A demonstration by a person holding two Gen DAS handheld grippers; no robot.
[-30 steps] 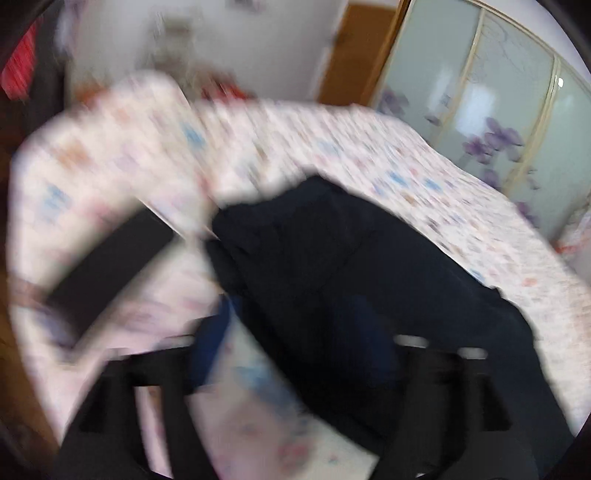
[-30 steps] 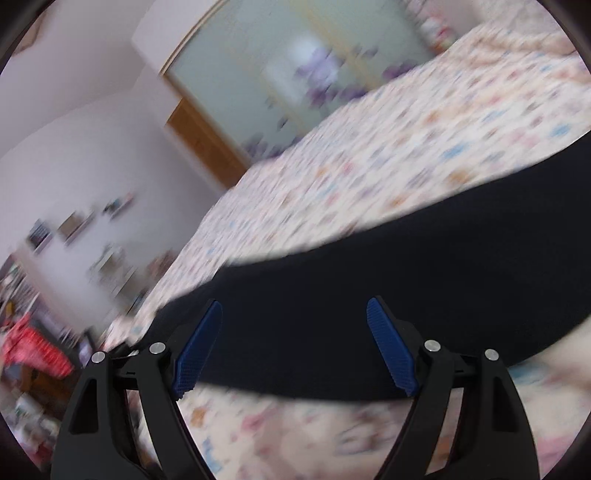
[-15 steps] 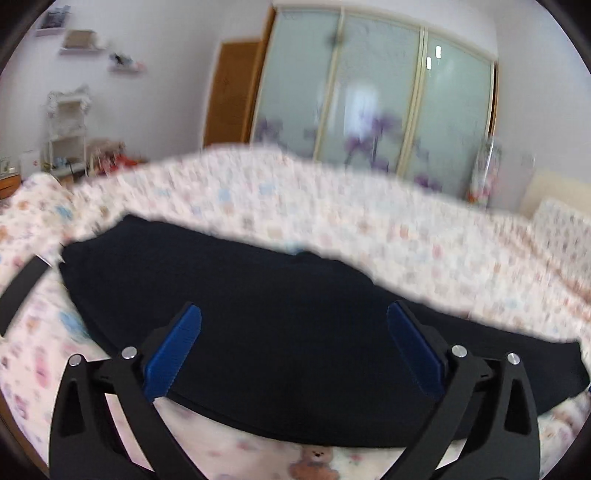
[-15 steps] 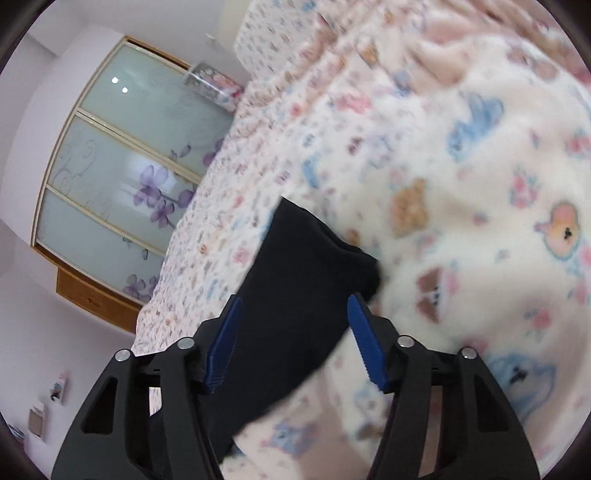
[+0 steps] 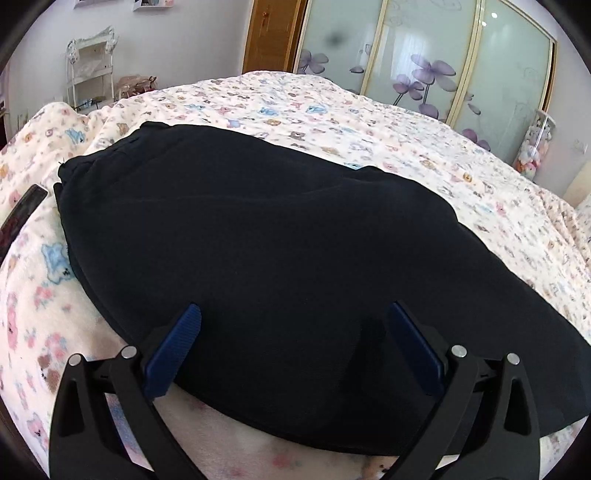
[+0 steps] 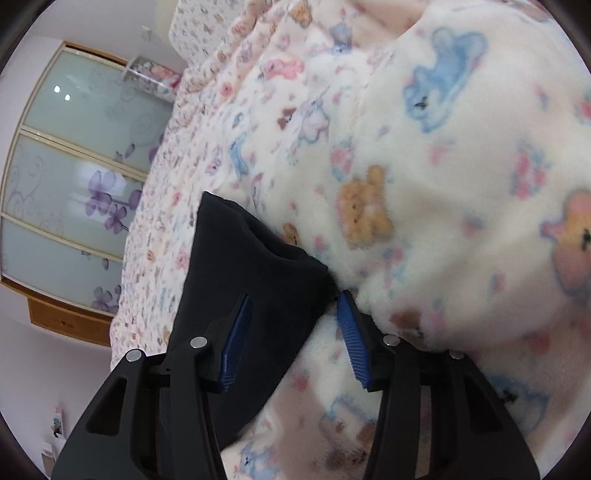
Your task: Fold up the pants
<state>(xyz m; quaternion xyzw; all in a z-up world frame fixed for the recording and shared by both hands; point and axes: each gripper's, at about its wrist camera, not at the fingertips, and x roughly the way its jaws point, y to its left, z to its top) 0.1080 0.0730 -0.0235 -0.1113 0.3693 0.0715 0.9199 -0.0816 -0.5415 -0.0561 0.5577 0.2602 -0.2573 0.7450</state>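
Dark navy pants (image 5: 258, 240) lie spread flat across a bed covered by a cream blanket (image 5: 332, 110) printed with bears. My left gripper (image 5: 295, 314) hovers over the near edge of the pants, its jaws wide open and its blue pads (image 5: 177, 343) gripping nothing. In the right wrist view, the end of one pant leg (image 6: 255, 266) lies between the fingers of my right gripper (image 6: 294, 299). Its jaws are closing around that hem corner. The right pad (image 6: 352, 332) sits at the cloth's edge against the blanket, and neither pad visibly presses the cloth.
A flat black object (image 5: 22, 210) lies on the blanket left of the waistband. Sliding wardrobe doors (image 5: 424, 62) with purple flowers, a wooden door (image 5: 273, 33) and a white shelf (image 5: 88, 70) stand beyond the bed. A raised blanket fold (image 6: 461, 166) bulges right of the hem.
The left gripper swung from a blurred view to a steady one over the pants and opened wider. The right gripper travelled from mid-leg to the hem end, rolled, and narrowed its jaws.
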